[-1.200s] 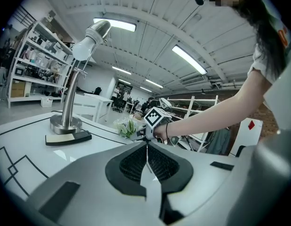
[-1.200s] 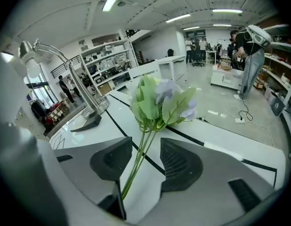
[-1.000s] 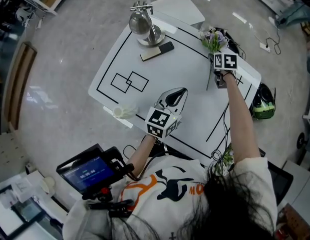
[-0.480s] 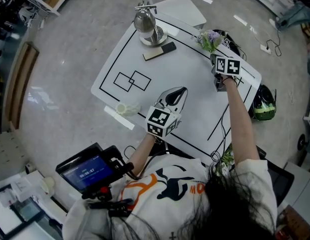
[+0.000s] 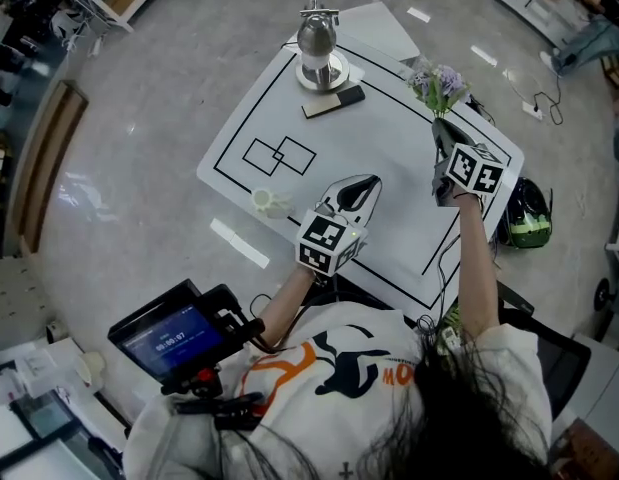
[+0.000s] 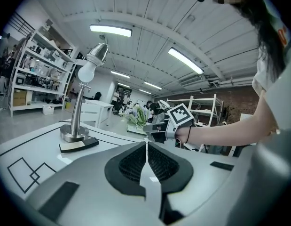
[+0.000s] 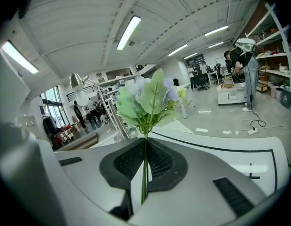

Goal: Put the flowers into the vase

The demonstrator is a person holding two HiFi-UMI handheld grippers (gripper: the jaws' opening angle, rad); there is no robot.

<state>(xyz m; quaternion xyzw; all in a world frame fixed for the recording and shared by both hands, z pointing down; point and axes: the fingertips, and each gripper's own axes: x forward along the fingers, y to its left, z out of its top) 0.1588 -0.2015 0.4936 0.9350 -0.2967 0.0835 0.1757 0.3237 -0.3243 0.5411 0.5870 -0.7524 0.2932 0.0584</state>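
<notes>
- Head view: I'm counting one lamp (image 5: 319, 43), one bunch of flowers (image 5: 439, 83) over the table's (image 5: 389, 148) far right edge, plus left gripper (image 5: 361, 188) and right gripper (image 5: 440, 130).
- Left gripper view: its jaws are pressing together, holding nothing.
- Right gripper view: its jaws are clamping the flowers' stems, blooms pointing up.

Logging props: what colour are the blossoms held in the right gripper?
The flowers have pale lilac blossoms and light green leaves; clearest in the right gripper view.
</notes>
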